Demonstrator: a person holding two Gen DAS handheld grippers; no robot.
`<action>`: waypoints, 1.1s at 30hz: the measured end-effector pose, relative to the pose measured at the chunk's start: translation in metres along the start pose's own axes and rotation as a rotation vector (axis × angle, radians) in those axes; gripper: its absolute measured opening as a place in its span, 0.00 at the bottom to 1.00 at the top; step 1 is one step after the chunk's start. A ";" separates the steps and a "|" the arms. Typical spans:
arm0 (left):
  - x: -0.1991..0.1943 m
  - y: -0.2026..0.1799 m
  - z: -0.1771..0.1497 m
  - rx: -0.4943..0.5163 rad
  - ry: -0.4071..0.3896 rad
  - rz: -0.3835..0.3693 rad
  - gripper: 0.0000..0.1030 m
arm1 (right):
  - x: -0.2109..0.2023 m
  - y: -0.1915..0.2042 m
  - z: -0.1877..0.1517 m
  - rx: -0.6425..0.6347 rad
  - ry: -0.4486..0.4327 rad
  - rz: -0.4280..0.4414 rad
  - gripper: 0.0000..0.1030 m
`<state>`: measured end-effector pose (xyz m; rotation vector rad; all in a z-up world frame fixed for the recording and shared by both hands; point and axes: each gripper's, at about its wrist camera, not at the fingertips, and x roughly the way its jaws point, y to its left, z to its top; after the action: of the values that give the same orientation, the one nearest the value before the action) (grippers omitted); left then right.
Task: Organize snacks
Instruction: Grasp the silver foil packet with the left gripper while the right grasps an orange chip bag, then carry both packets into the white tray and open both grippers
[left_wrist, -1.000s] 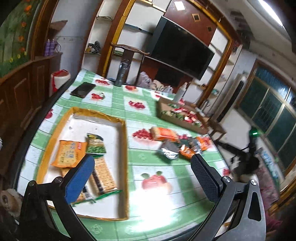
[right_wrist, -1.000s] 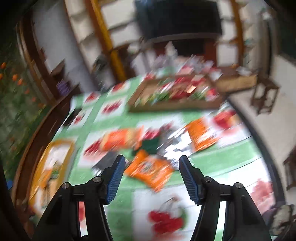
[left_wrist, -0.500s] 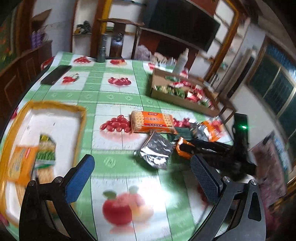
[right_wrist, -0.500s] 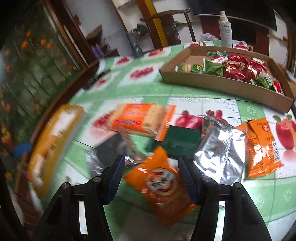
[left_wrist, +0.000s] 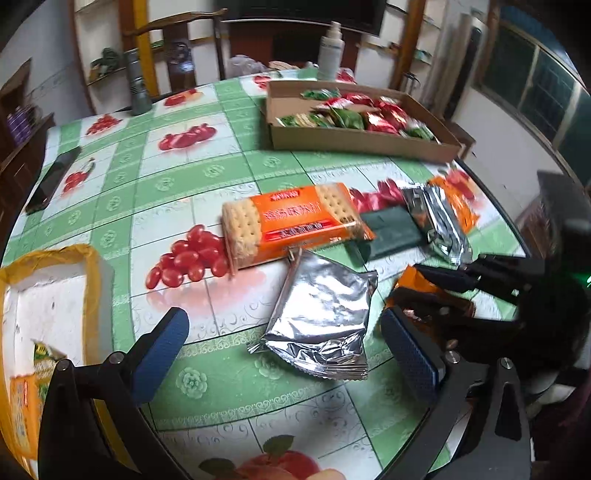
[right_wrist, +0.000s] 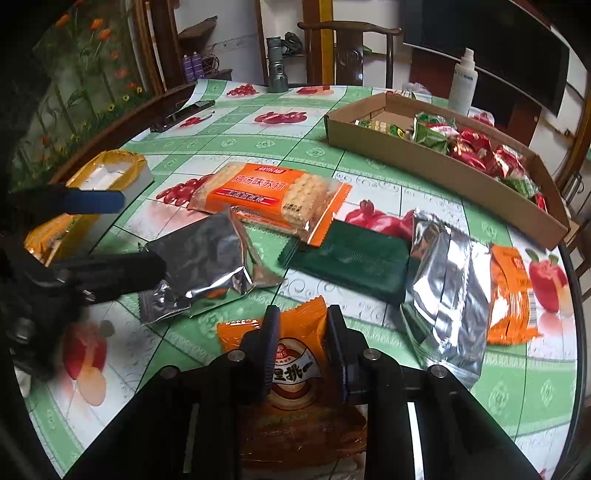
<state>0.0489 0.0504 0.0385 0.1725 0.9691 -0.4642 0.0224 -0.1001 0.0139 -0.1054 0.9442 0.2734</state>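
Your right hand-held gripper, jaws just closing, pinches the orange snack packet; lift it straight off the bench, while your left hand-held gripper gapes wide over 1 silver pouch.

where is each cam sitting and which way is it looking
Left wrist: on the open left gripper, tilted down at a silver pouch; its own blue fingers show, the right gripper at the right.
Right wrist: on the right gripper, tilted down, jaws just closed on an orange packet; the left gripper shows at the left.
Shared: cracker pack, cardboard tray, silver pouch.
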 end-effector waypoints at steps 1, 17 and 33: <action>0.003 -0.003 0.000 0.025 0.000 -0.003 1.00 | 0.001 -0.001 0.001 0.001 -0.003 -0.003 0.23; 0.024 -0.024 -0.010 0.029 0.051 0.021 0.63 | -0.004 -0.017 0.001 0.074 -0.032 0.044 0.15; -0.116 0.080 -0.090 -0.361 -0.222 -0.023 0.63 | -0.019 -0.015 -0.003 0.171 -0.130 0.157 0.11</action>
<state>-0.0385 0.1876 0.0787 -0.2125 0.8213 -0.3147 0.0135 -0.1185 0.0265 0.1431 0.8441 0.3388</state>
